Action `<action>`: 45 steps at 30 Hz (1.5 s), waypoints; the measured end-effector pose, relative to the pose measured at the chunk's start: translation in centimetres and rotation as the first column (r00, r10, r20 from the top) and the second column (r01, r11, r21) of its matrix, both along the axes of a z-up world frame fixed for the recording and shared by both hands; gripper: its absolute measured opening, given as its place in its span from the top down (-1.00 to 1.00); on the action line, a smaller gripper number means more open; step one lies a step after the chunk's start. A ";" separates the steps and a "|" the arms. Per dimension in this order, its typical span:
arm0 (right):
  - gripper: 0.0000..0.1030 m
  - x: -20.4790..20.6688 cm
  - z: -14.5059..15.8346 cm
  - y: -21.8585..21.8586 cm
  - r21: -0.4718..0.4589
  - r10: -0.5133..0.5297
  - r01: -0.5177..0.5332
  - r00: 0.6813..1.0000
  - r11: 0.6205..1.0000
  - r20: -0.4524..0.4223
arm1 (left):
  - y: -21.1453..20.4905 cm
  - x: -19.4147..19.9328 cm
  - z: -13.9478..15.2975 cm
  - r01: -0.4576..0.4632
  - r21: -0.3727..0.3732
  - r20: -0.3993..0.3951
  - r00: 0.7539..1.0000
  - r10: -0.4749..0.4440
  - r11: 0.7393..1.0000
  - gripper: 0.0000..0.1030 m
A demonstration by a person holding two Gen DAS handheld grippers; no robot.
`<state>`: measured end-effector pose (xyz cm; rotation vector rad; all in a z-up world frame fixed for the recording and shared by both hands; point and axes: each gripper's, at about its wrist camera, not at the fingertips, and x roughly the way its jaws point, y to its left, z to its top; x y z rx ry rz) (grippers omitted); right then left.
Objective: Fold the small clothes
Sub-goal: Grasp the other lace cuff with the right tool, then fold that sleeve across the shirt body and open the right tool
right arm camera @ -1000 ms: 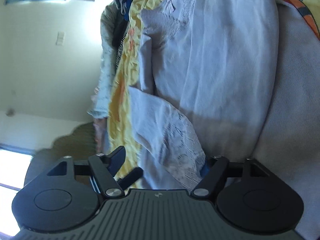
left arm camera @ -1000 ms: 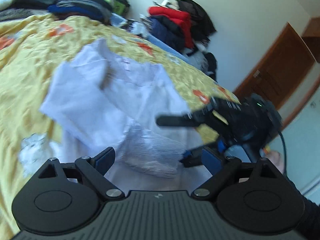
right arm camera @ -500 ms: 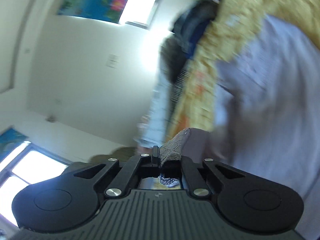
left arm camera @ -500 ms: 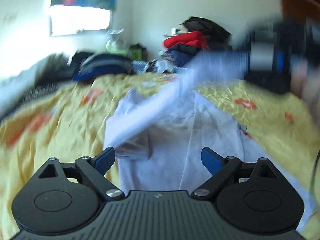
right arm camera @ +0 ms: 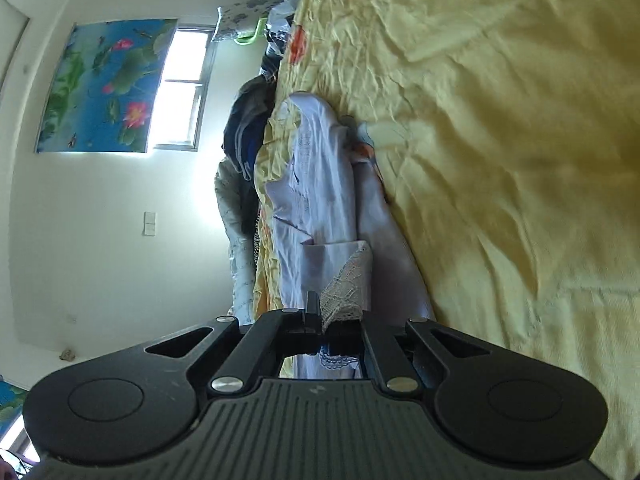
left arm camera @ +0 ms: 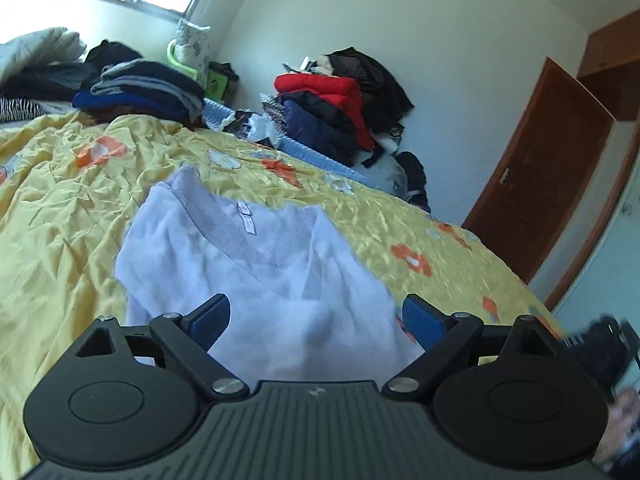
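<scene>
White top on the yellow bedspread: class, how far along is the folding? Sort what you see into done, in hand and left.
Done: the white top lies on the yellow bedspread, neckline away from the camera. In hand: the right gripper is shut on its lace-trimmed edge; the left gripper is open above the cloth. Left: no finished fold shows yet.

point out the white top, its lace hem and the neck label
white top (left arm camera: 248,280), left wrist view, on the chest fabric below the neckline
lace hem (right arm camera: 347,294), right wrist view, on the netted trim at the closed tips
neck label (left arm camera: 247,222), left wrist view, on the tag inside the collar
</scene>
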<state>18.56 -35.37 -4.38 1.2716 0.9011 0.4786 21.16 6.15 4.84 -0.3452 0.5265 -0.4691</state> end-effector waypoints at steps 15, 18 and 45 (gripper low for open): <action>0.86 -5.0 -2.5 -1.4 0.059 -0.028 0.035 0.993 0.998 -0.110 | -3.4 8.6 -4.5 0.026 0.344 -0.181 0.983 0.039 0.939 -1.00; 0.86 -5.0 -2.9 -0.4 0.027 0.002 0.001 0.992 1.000 -0.124 | -4.2 8.2 -4.1 0.025 0.405 -0.168 0.985 0.047 0.914 -1.00; 0.81 -7.5 -3.2 0.6 0.008 0.079 -0.079 0.974 0.997 -0.211 | -11.3 1.0 -4.2 0.313 0.515 -0.161 0.950 -0.268 0.798 -1.00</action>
